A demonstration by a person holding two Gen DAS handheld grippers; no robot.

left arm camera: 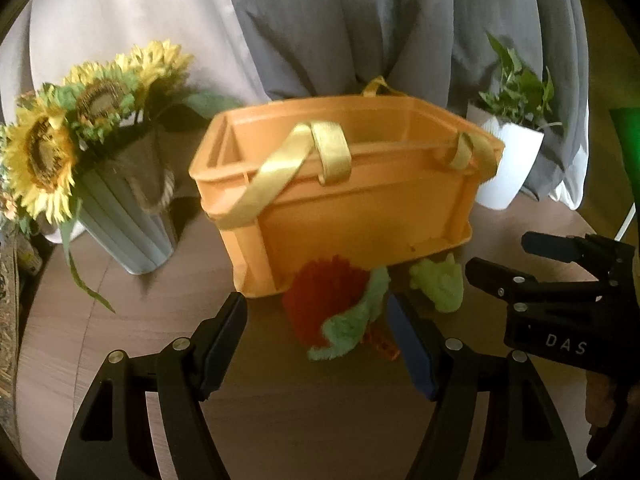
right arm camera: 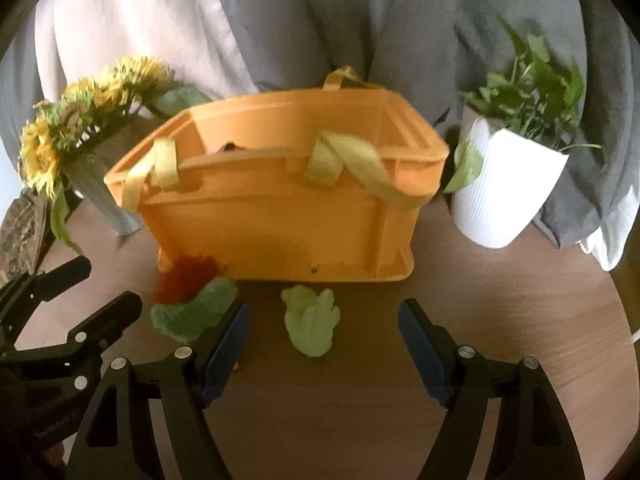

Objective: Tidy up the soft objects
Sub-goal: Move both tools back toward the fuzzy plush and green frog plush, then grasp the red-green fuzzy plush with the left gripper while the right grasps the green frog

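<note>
An orange plastic basket (left arm camera: 360, 216) with yellow strap handles stands on the round wooden table; it also shows in the right wrist view (right arm camera: 280, 224). In front of it lie a red and green plush toy (left arm camera: 340, 308) (right arm camera: 192, 300) and a pale green plush vegetable (left arm camera: 438, 284) (right arm camera: 312, 324). My left gripper (left arm camera: 320, 320) is open just before the red and green toy. My right gripper (right arm camera: 322, 320) is open around the pale green plush, above it. Something pinkish (right arm camera: 228, 147) peeks inside the basket.
A vase of sunflowers (left arm camera: 80, 152) (right arm camera: 80, 128) stands left of the basket. A white pot with a green plant (left arm camera: 508, 152) (right arm camera: 512, 176) stands right of it. Grey and white curtains hang behind. The table edge (right arm camera: 624, 320) curves at right.
</note>
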